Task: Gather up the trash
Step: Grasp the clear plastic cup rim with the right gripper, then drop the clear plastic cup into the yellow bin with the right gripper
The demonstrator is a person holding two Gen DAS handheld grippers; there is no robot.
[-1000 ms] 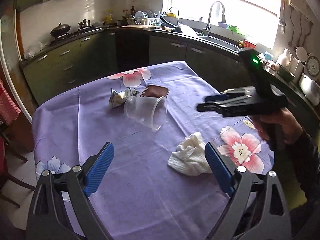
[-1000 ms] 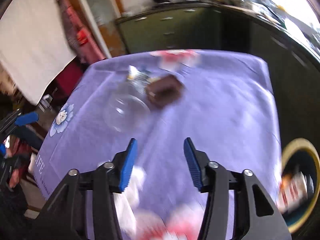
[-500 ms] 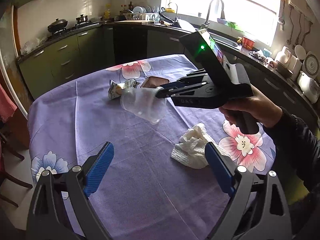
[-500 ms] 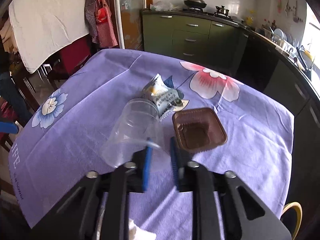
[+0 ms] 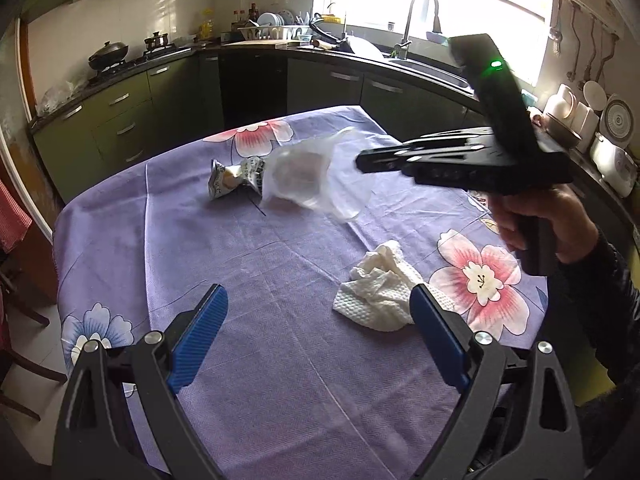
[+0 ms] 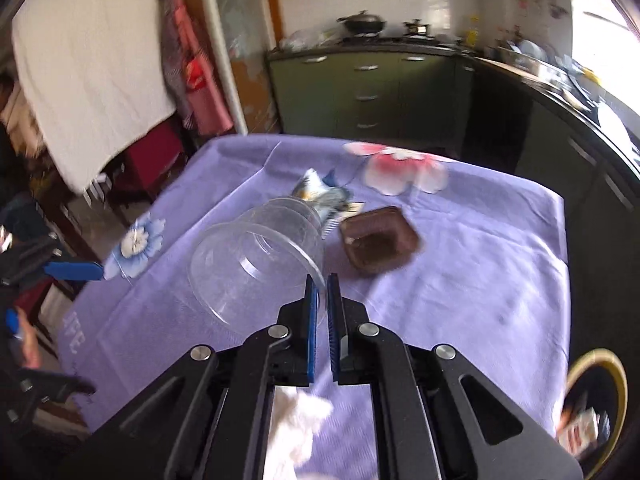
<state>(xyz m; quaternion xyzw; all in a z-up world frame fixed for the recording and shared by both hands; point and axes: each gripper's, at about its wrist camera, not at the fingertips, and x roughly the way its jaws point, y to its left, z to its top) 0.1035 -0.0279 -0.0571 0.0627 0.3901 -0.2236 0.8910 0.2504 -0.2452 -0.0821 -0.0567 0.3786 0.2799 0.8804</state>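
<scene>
A clear plastic cup (image 6: 256, 264) hangs off the purple tablecloth (image 6: 480, 280), its rim pinched between the blue pads of my right gripper (image 6: 321, 280), which is shut on it. From the left wrist the cup (image 5: 312, 176) is a blur at the tip of the right gripper (image 5: 360, 162), lifted over the table. A crumpled snack wrapper (image 5: 236, 176) lies behind it, and a brown plastic tray (image 6: 378, 244) rests beside it. A white crumpled paper towel (image 5: 380, 288) lies near my left gripper (image 5: 318, 336), which stands open over bare cloth with nothing between its fingers.
A yellow-rimmed bin (image 6: 592, 404) with packaging inside stands on the floor at the table's right side. Green kitchen cabinets (image 5: 120, 120) and a counter with a sink (image 5: 424, 64) wrap the far side. Chairs and hanging cloth (image 6: 80, 68) stand on the left.
My right gripper came in over the table, shut on the clear cup's rim and lifted it off the cloth, drawing it right. The left gripper stayed open and still.
</scene>
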